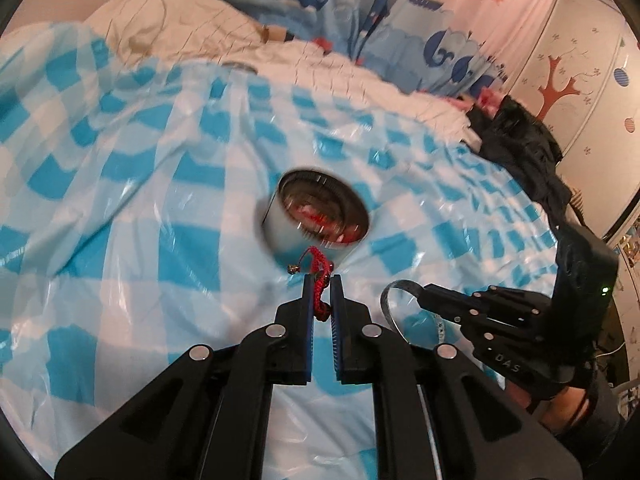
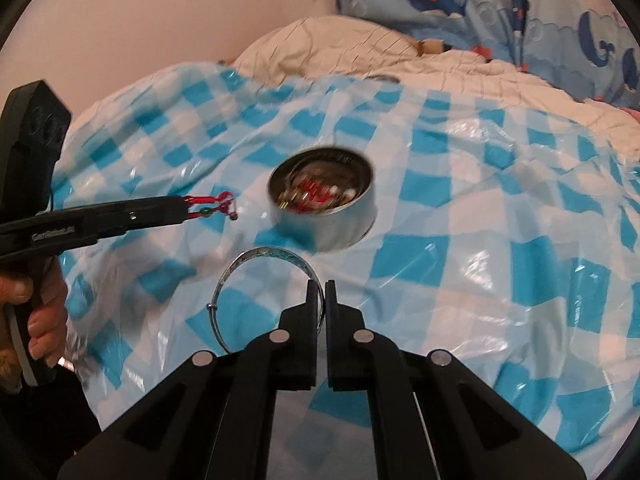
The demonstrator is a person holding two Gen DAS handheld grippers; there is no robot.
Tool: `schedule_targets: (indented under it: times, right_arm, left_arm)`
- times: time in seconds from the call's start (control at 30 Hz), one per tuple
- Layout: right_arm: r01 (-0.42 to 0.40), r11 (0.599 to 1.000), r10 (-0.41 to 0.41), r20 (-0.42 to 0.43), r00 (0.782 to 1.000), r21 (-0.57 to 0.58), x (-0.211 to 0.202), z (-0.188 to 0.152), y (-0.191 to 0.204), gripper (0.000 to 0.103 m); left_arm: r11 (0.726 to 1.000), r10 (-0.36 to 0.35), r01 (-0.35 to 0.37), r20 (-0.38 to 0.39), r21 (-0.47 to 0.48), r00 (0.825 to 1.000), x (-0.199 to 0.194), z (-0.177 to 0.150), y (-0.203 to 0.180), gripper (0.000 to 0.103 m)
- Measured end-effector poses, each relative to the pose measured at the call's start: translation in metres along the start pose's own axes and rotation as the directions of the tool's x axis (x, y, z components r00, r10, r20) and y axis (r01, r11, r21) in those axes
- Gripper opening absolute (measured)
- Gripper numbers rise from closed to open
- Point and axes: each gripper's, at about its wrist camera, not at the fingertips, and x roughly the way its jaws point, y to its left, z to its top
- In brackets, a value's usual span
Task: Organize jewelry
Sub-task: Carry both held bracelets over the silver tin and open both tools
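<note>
**Both claws loaded, tin just ahead**

Left gripper (image 1: pixel 321 280) is closed tight on a red cord bracelet (image 1: pixel 319 268); the cord runs up between the pads and a loop with a small bead or bell hangs past the tips. Right gripper (image 2: pixel 319 286) is pinched on the rim of a thin silver bangle (image 2: pixel 256 264), the hoop sticking out to its left, clear of the checked plastic sheet (image 2: pixel 480 240).

The round metal tin (image 2: pixel 324 204) sits open on the sheet between and ahead of both, already holding jewelry, blurred.

Handling, as a guess:
- Cord: very light, floppy, grippy; hold anywhere on the braid, it will swing and may snag the pads on release.
- Bangle: light, stiff, slick metal; an edge pinch could pivot or slip.
- Tin on soft bedding looks tippy.
</note>
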Motion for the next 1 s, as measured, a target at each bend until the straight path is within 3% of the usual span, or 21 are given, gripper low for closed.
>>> schedule_targets:
  times: [0.23,0.47,0.67,0.77,0.83,1.0]
  right_arm:
    - [0.064,0.997,-0.068,0.097,0.993,0.038,-0.005,0.024,-0.016,0.004]
    - [0.101,0.993,-0.108,0.116,0.987,0.061,0.014,0.046,-0.030,0.004]
    - [0.131,0.991,-0.133,0.107,0.985,0.026,0.031,0.055,-0.027,0.004]
    - [0.130,0.992,-0.129,0.096,0.987,0.001,0.044,0.060,-0.021,0.004]
    - [0.133,0.991,-0.130,0.097,0.987,-0.020,0.053,0.064,-0.014,0.004]
    - [0.168,0.984,-0.161,0.109,0.981,-0.060,0.077,0.075,-0.002,0.004]
  left_arm:
    - [0.998,-0.058,0.059,0.057,-0.019,0.997,0.006,0.027,-0.013,0.007]
    - [0.994,-0.091,0.095,0.079,-0.059,0.993,0.039,0.054,-0.017,0.007]
    - [0.989,0.008,-0.015,-0.046,-0.148,0.999,0.093,0.062,0.010,0.008]
    - [0.979,0.013,-0.020,-0.037,-0.205,0.999,0.088,0.061,0.024,0.016]
    - [0.978,0.022,-0.021,0.001,-0.209,1.000,0.073,0.062,0.029,0.029]
    - [0.973,0.017,-0.004,0.057,-0.233,0.998,0.043,0.062,0.041,0.038]
